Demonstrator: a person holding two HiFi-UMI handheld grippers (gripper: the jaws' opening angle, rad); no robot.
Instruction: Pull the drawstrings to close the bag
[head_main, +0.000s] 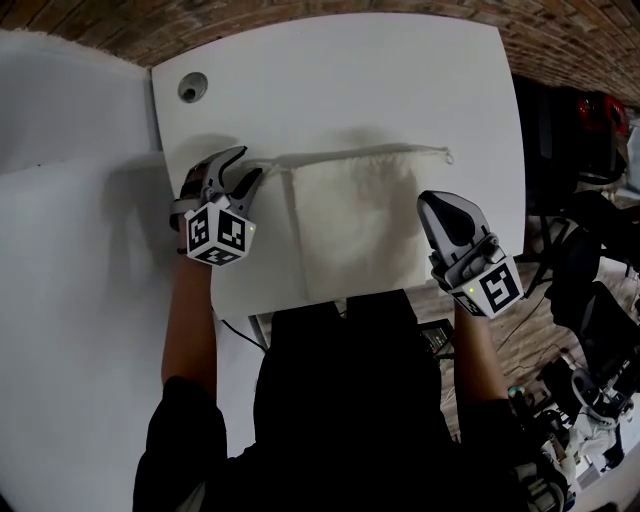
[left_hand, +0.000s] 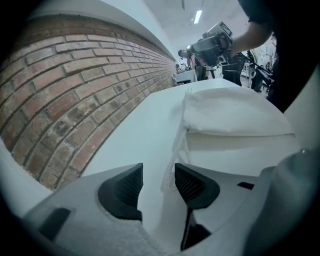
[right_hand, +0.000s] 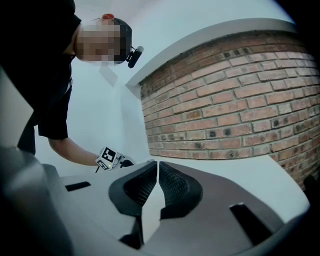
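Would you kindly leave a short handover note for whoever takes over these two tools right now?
Left tool: open, left cord in its gap, not pinched.
Right tool: shut, empty, by the right edge of the bag.
Bag flat on the table, mouth ungathered; knotted right cord end lies free.
Done: nothing pulled yet. Left: grip both cords, pull outward.

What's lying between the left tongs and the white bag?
The drawstring: it trails from the bag across the table into the gap of the open left tongs. The left gripper view shows it.
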